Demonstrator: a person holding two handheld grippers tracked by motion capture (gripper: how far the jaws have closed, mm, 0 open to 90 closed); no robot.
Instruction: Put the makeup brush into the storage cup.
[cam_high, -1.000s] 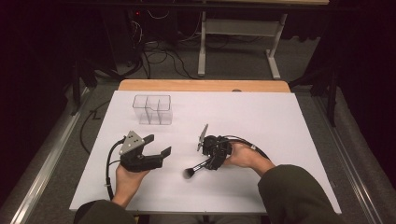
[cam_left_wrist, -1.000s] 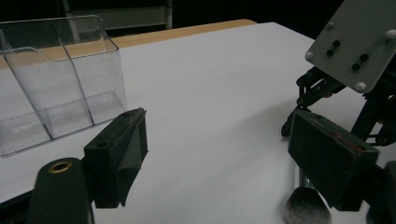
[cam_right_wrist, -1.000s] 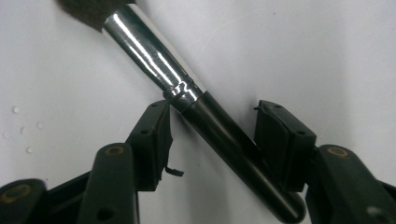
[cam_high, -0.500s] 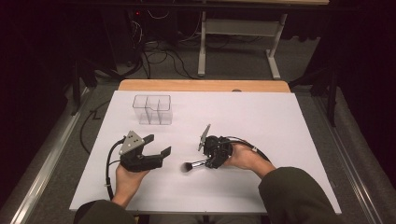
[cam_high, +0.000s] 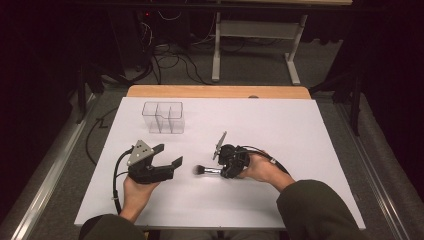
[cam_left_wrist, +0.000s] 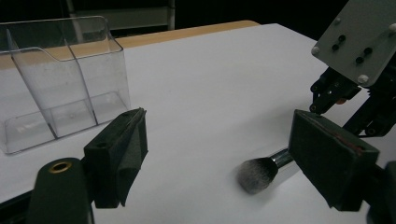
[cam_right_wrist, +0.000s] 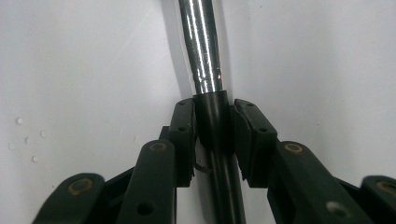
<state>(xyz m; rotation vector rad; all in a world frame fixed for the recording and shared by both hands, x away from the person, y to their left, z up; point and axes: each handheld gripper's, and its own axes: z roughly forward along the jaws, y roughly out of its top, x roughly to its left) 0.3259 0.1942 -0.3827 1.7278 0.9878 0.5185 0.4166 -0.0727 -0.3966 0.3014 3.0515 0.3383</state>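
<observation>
A makeup brush (cam_high: 206, 171) with a dark bristle head and a shiny metal ferrule lies nearly level just above the white table (cam_high: 280, 125). My right gripper (cam_high: 225, 169) is shut on its black handle (cam_right_wrist: 212, 126), and the ferrule (cam_right_wrist: 201, 46) runs away from the jaws. The brush head (cam_left_wrist: 258, 173) points at my left gripper (cam_high: 169, 156), which is open and holds nothing. In the left gripper view the bristles sit between its two pads (cam_left_wrist: 121, 154), close to the right one. A clear three-compartment organizer (cam_high: 163, 116) stands at the back left.
The white table ends in a wooden strip (cam_high: 220, 91) at the far edge. Beyond it are cables and a metal stand (cam_high: 250, 35) on the dark floor. The right gripper's grey plate (cam_left_wrist: 359, 37) rises at the right of the left gripper view.
The right gripper has swung the brush from slanting toward the near edge to nearly level, its head moving up and slightly left toward the left gripper. The left gripper has stayed put.
</observation>
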